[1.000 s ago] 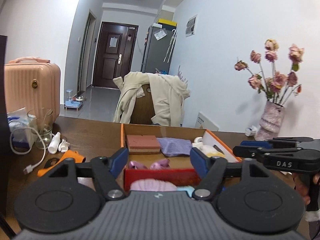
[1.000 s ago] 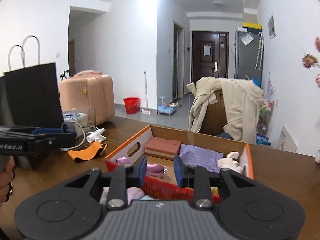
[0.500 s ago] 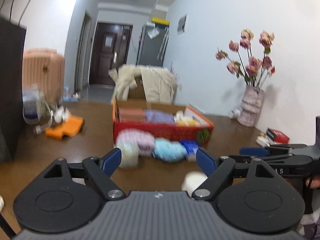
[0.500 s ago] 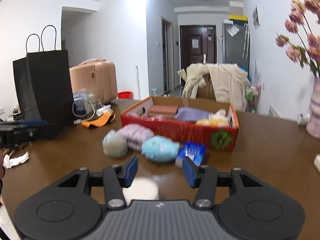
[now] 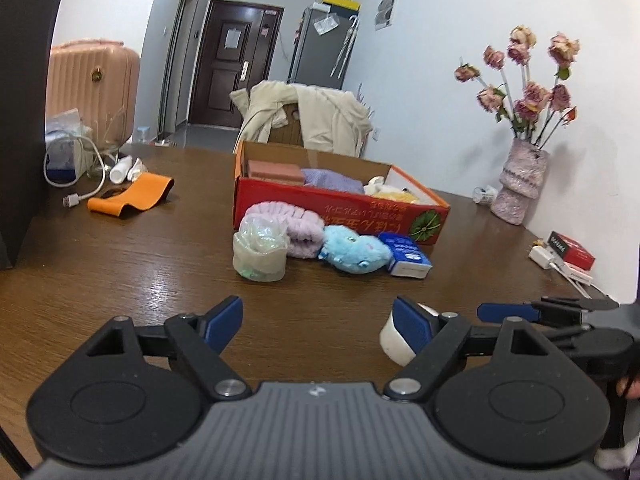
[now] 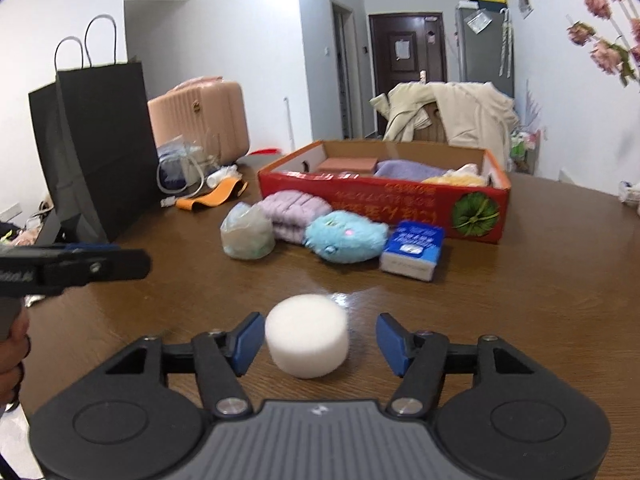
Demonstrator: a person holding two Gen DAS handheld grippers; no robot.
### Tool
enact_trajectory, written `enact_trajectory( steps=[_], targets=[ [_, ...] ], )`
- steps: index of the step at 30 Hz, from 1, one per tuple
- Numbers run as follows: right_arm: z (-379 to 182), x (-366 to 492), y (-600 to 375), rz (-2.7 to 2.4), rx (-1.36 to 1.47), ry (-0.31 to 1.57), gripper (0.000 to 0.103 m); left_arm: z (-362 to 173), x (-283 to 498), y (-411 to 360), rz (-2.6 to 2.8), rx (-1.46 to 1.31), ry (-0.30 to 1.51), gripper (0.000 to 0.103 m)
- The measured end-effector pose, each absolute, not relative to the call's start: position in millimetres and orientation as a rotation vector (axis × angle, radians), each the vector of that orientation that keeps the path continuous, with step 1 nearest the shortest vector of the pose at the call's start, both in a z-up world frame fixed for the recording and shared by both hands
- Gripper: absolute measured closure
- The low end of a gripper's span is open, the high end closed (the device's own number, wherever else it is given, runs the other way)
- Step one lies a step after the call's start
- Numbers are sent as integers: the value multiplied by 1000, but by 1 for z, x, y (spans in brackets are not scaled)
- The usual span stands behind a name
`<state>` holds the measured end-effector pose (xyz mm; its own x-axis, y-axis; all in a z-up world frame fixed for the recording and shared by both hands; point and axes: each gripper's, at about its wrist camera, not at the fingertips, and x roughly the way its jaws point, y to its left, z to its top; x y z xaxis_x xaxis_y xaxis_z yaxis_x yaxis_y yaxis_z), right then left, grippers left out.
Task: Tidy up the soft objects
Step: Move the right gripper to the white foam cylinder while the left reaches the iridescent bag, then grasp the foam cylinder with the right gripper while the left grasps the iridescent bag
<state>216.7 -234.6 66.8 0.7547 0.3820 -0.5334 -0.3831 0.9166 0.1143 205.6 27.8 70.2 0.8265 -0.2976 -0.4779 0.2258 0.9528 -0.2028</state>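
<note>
White round foam sponge (image 6: pixel 307 334), on tabletop (image 6: pixel 500 300): between spread right gripper (image 6: pixel 318 340) fingers; centre, then squeeze gently. Left gripper (image 5: pixel 318 320) spread, empty.

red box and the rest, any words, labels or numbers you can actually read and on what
None can be read for certain.
Red box: yellow print on the front, upside down, not readable.
Blue packet: white label, too blurred.
Left gripper: white lettering on its side, cut off by the frame edge.
Small red box: white marks, too small.
</note>
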Motion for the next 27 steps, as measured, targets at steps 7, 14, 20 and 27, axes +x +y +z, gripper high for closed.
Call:
enact_trajectory(
  steps=[7, 14, 20, 27],
  targets=[
    [49, 248, -217, 416, -38, 641, 38, 53, 257, 29, -206, -127, 590, 19],
    [50, 283, -222, 407, 17, 656, 48, 43, 324, 31, -191, -148, 629, 19],
    [49, 307, -223, 385, 31, 663, 48, 33, 357, 27, -215, -156, 650, 54],
    [47, 312, -218, 387, 16, 671, 48, 28, 358, 32, -227, -191, 665, 63]
  ],
)
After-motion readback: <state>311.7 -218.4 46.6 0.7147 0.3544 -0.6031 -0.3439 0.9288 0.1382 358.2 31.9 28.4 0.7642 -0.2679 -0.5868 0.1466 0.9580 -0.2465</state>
